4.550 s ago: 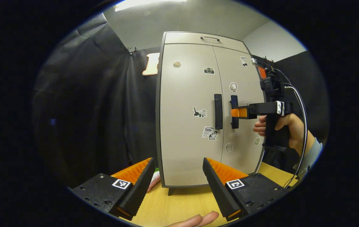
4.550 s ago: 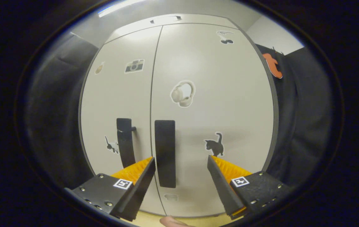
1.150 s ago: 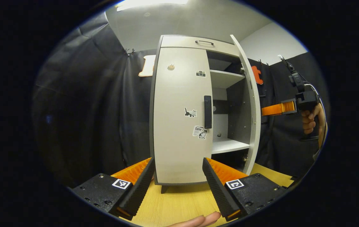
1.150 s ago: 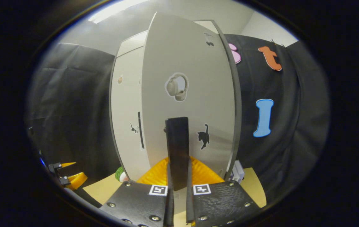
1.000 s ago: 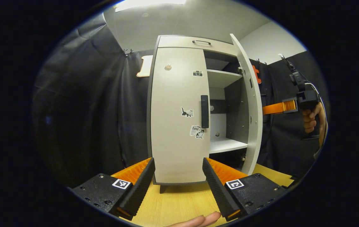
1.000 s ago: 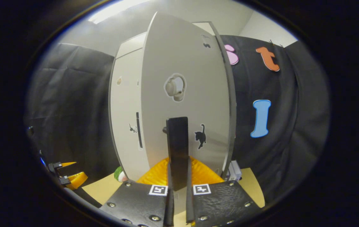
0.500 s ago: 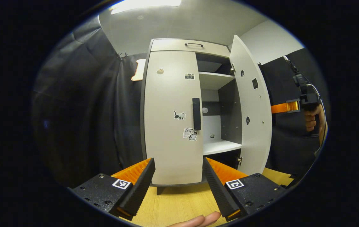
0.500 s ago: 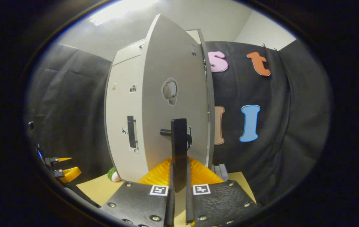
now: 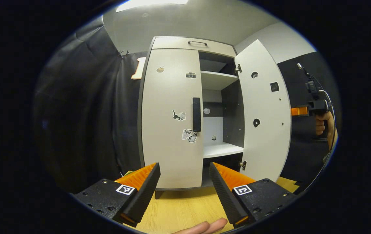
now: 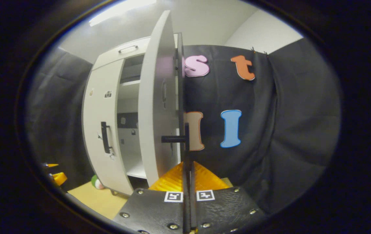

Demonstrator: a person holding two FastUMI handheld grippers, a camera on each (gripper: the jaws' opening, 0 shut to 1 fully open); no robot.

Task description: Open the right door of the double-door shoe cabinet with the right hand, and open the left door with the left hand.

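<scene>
Shoe cabinet (image 9: 172, 182) stands on the wooden table (image 9: 179, 211). Right door (image 9: 263, 117) hangs wide open, left door (image 9: 169, 120) sits flush and closed. Right gripper (image 10: 187, 182) pinches the right door handle (image 10: 186, 146); left gripper (image 9: 184, 182), fingers spread, hovers before the cabinet's base.

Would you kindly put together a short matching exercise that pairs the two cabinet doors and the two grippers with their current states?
Column one:
1. right door
2. left door
3. right gripper
4. left gripper

Column two:
A. closed flat against the cabinet, handle free
B. open, with nothing between its fingers
C. swung wide open, showing the shelves
D. clamped on the right door's handle

Pairs: 1-C, 2-A, 3-D, 4-B
</scene>
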